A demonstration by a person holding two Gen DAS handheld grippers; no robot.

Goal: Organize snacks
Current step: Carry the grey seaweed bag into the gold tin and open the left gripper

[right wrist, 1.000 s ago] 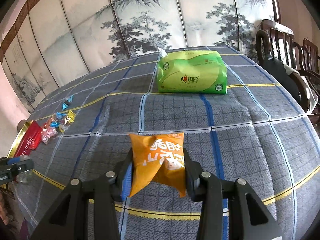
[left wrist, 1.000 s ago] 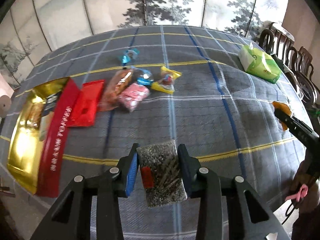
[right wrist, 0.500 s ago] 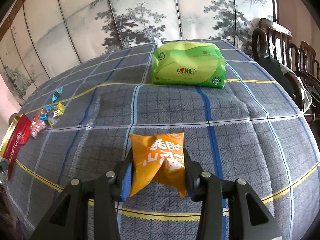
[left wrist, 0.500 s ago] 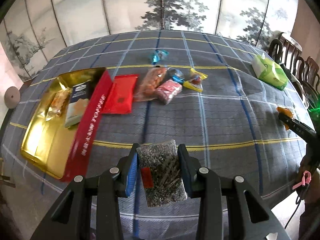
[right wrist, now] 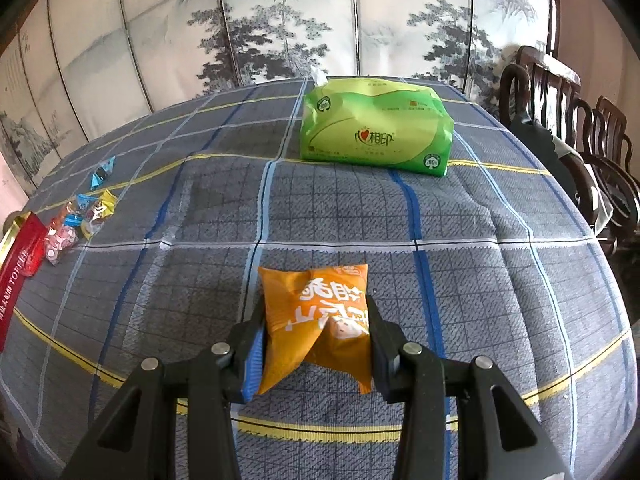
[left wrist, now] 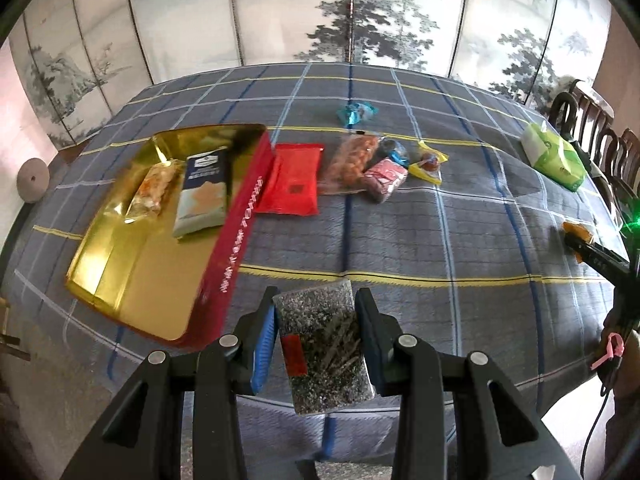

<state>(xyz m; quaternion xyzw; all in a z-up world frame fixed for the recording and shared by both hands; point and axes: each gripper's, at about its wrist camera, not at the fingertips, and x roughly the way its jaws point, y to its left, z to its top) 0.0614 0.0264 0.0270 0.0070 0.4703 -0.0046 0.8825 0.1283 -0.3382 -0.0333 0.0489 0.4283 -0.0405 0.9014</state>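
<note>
My left gripper (left wrist: 316,312) is shut on a grey speckled snack packet (left wrist: 324,344) with a red label, held above the table's near edge, right of the gold tin (left wrist: 132,256) with its red side. Two packets (left wrist: 200,196) lie in the tin. A flat red packet (left wrist: 292,180), an orange-brown bag (left wrist: 352,160), a pink packet (left wrist: 384,176) and small candies (left wrist: 430,164) lie past the tin. My right gripper (right wrist: 316,320) is shut on an orange snack bag (right wrist: 320,316) above the plaid cloth; it also shows in the left wrist view (left wrist: 588,248).
A green tissue pack (right wrist: 376,128) stands at the far right of the table, also in the left wrist view (left wrist: 556,156). Dark wooden chairs (right wrist: 560,120) line the right side. A painted folding screen (left wrist: 320,12) stands behind the table.
The left gripper has pulled back and swung left with its packet, so the whole gold tin now shows. The right gripper has drifted slightly closer to the tissue pack, still holding the orange bag.
</note>
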